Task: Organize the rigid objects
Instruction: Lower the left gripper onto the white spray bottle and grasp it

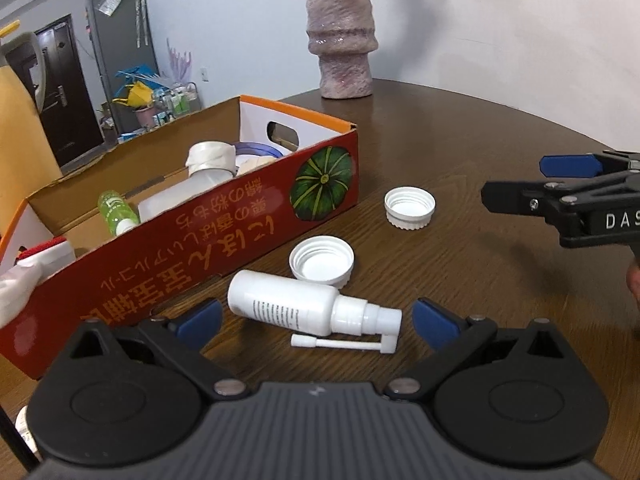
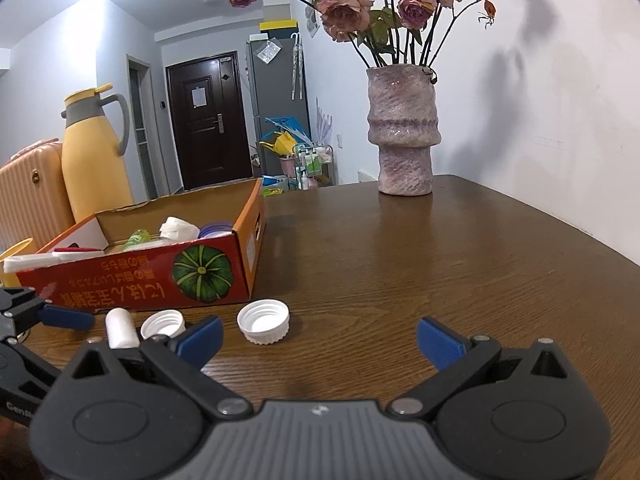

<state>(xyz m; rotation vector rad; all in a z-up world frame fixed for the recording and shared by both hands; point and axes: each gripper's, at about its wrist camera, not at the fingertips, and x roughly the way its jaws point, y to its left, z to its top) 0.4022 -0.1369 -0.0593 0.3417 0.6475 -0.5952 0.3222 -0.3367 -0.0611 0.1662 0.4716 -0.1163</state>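
Note:
A white spray bottle (image 1: 296, 307) lies on its side on the brown table, its nozzle arm folded out toward me. My left gripper (image 1: 318, 322) is open and empty, its blue pads on either side of the bottle, just short of it. Two white screw caps lie open side up: one (image 1: 322, 263) touching the bottle's far side, one (image 1: 409, 207) further right. My right gripper (image 2: 320, 338) is open and empty above bare table, the farther cap (image 2: 263, 321) just left of its middle. The bottle's base (image 2: 120, 327) and the other cap (image 2: 163, 324) show behind its left finger.
A red and orange cardboard box (image 1: 224, 216) with a pumpkin print stands at the left and holds bottles and other items. A pink ceramic vase (image 1: 342, 44) with dried roses stands at the table's far edge. A yellow thermos (image 2: 96, 156) stands behind the box.

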